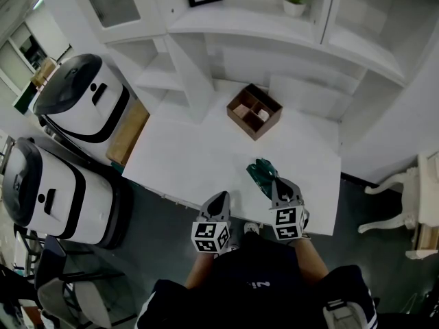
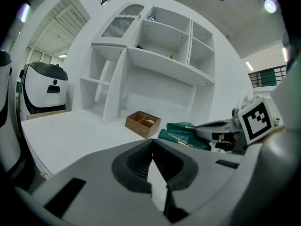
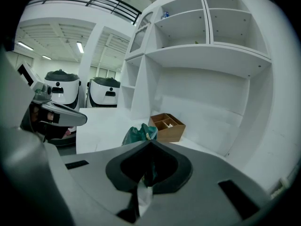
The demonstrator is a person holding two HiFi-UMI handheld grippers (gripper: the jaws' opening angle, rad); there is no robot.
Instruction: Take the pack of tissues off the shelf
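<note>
Tissue pack [image 3: 136,134] in closed right tool [image 3: 150,144]

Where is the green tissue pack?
In the head view the pack of tissues lies on the white table, pinched by the right gripper, with the wooden box beyond it.

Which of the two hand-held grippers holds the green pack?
The right hand-held gripper: its jaws pinch the green pack of tissues; the left hand-held gripper is shut, empty.

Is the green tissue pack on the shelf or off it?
Off the shelf: the tissue pack is over the white table, its near end pinched in the right gripper.
</note>
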